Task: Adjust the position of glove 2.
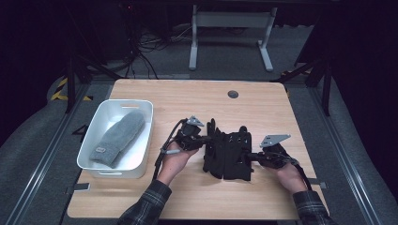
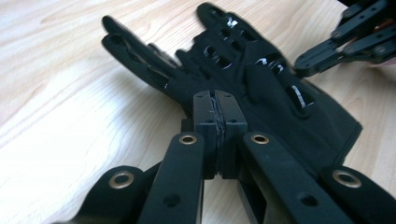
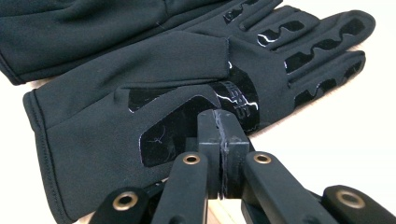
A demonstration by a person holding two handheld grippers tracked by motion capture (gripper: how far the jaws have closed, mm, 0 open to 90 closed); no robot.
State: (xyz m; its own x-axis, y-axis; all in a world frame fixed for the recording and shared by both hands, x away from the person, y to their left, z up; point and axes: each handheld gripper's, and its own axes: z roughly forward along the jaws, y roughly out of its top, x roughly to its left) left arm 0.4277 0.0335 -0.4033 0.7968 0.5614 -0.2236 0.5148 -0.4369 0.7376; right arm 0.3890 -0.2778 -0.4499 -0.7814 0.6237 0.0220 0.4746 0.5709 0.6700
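Two black gloves [image 1: 228,154] — white bin [image 1: 104,169] beside.

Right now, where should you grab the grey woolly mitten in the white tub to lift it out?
Probably best at the cuff end of the grey knitted mitten, the end with the small label, coming straight down from above. It lies flat and slanted in the white plastic tub, whose walls block a sideways approach, and the cuff's edge nearest the person likely gives a hand-held gripper a fold to pinch.
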